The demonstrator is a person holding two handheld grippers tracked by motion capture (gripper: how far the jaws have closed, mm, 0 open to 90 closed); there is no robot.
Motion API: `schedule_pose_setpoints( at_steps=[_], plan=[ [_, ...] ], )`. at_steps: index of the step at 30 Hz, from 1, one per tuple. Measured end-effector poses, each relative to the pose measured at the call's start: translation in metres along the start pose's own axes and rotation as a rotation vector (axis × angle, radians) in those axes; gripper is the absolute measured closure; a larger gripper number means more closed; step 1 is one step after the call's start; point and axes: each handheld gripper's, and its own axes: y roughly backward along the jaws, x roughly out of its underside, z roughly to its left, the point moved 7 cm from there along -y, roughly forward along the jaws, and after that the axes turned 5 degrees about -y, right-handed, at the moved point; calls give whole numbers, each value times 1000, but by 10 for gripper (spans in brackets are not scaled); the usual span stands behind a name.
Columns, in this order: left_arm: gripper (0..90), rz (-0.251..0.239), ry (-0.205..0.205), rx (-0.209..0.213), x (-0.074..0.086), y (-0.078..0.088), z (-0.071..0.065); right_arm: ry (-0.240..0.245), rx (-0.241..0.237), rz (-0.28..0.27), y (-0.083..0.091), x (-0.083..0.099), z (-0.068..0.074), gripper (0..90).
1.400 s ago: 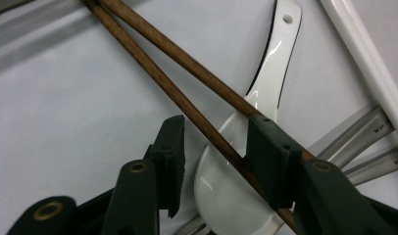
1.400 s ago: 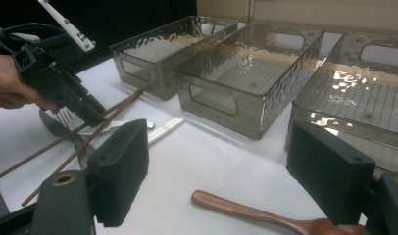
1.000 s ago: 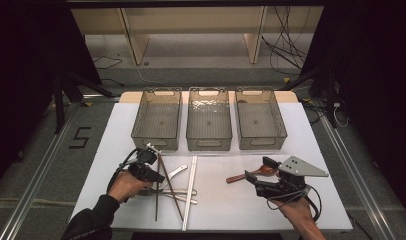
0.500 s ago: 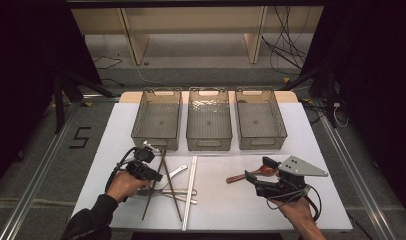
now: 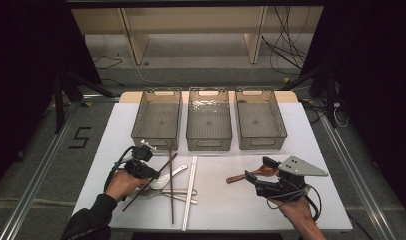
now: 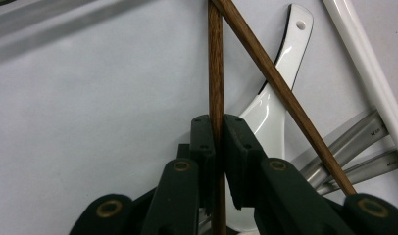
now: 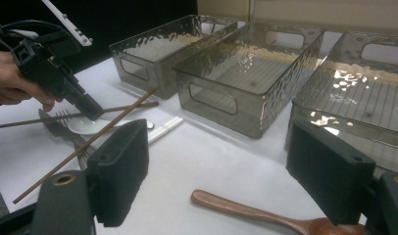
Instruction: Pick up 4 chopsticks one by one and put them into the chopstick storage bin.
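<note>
Two brown chopsticks lie among cutlery at the table's left front. High view: the gripped chopstick runs diagonally, low end toward the person's left hand, far end toward the bins; the 2nd chopstick lies approx. front-to-back. Left gripper sits on the diagonal one; its jaws have just been closing. Right gripper is near a wooden spoon, well apart from the chopsticks.

Left gripper view: jaws clamped on the gripped chopstick, which runs straight up between the pads; the 2nd chopstick crosses diagonally over a white spoon.

Right gripper view: its jaws stand wide apart w/ nothing between; the wooden spoon lies below; the gripped chopstick is tilted, far end raised.
</note>
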Motion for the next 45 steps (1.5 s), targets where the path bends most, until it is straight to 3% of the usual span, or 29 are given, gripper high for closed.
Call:
schedule_pose_setpoints(
  at_steps=[20,30,35,45],
  plan=[
    [836,-36,-19,-31,-3,10,6,-1,-3,0,0,0,0,246],
    [836,-25,-24,-51,0,12,15,-2,-4,2,0,0,1,246],
    [836,-18,-52,-81,1,13,17,0,-4,1,0,0,1,247],
    [836,-9,-36,-85,4,13,23,0,-6,1,0,0,1,246]
  ],
)
